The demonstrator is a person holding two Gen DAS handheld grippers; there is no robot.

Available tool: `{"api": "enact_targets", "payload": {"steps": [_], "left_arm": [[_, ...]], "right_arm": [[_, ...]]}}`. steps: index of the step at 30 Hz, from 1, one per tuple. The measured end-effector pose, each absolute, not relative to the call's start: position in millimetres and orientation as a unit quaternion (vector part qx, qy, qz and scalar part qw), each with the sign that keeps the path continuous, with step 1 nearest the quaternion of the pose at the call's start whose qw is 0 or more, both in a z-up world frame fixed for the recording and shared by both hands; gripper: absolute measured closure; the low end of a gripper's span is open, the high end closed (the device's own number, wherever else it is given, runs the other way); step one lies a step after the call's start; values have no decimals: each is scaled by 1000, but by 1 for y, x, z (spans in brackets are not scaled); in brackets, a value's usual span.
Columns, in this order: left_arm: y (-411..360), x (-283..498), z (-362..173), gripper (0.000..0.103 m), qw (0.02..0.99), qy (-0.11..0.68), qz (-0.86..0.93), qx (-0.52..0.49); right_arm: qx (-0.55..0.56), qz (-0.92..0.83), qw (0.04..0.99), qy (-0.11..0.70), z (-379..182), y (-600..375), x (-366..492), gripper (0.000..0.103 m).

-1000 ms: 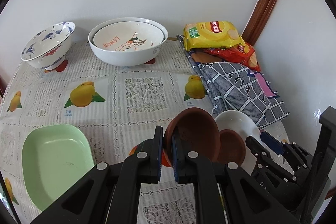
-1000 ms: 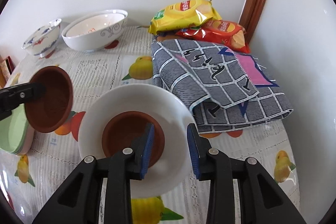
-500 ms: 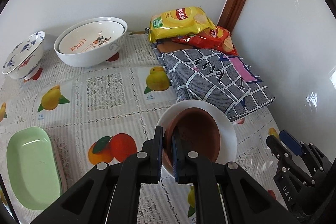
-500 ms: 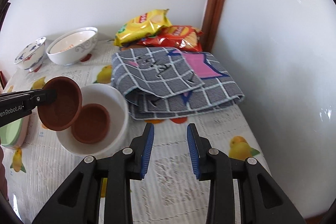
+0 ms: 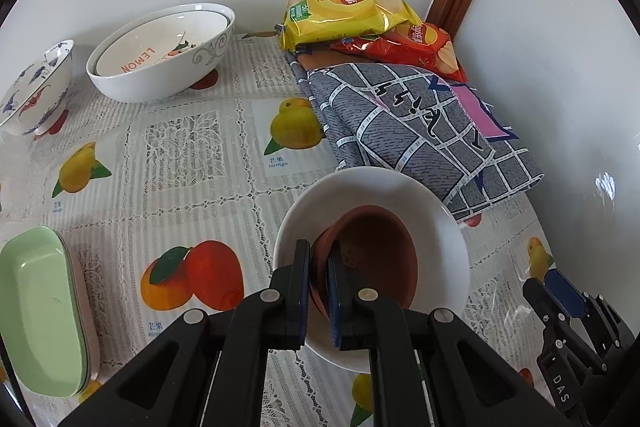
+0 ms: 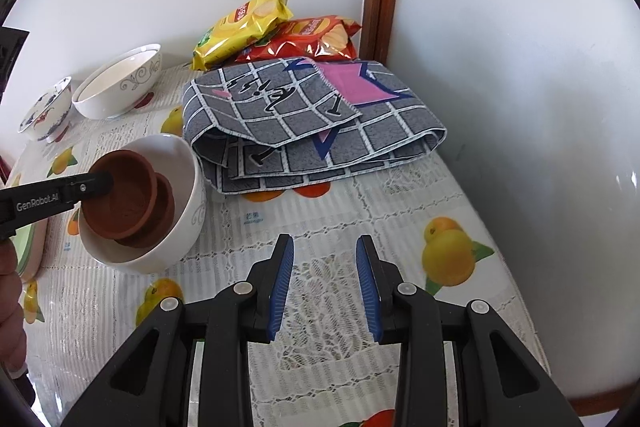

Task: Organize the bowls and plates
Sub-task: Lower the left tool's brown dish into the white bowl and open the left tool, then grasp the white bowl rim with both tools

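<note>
Two brown bowls (image 6: 132,203) now nested in white bowl (image 6: 188,211); left tongs (image 5: 318,279) clamped.

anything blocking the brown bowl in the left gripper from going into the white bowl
Nothing visible does. The left gripper is shut on the rim of the brown bowl, tilted over the white bowl. Only a second brown bowl sits inside, ready to be nested on. The right gripper is open, off to the side.
</note>
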State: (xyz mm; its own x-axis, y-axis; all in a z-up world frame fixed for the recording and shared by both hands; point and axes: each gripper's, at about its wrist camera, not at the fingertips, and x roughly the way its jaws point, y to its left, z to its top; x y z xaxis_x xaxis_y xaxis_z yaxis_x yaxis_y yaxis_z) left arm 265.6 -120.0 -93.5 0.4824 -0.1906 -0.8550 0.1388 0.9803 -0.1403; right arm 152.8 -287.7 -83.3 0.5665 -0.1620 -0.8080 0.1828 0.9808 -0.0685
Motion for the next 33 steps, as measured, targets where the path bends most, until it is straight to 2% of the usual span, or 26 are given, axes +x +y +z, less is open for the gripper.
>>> {"api": "enact_targets", "payload": {"steps": [12, 21, 22, 25, 33], "left_arm": [[-125, 271, -102, 94, 853, 510, -104, -29], [-123, 262, -80, 94, 862, 495, -107, -20], [-123, 261, -76, 92, 864, 491, -108, -20], [-119, 257, -68, 76, 871, 481, -100, -16], [-102, 255, -68, 75, 867, 490, -81, -26]], "right_arm": [[14, -91, 878, 470, -94, -283, 153, 71], [40, -69, 879, 471, -84, -282, 157, 70], [42, -68, 880, 469, -82, -281, 158, 70], [44, -62, 884, 462, -74, -277, 160, 70], [54, -35, 889, 454, -60, -264, 169, 70]]}}
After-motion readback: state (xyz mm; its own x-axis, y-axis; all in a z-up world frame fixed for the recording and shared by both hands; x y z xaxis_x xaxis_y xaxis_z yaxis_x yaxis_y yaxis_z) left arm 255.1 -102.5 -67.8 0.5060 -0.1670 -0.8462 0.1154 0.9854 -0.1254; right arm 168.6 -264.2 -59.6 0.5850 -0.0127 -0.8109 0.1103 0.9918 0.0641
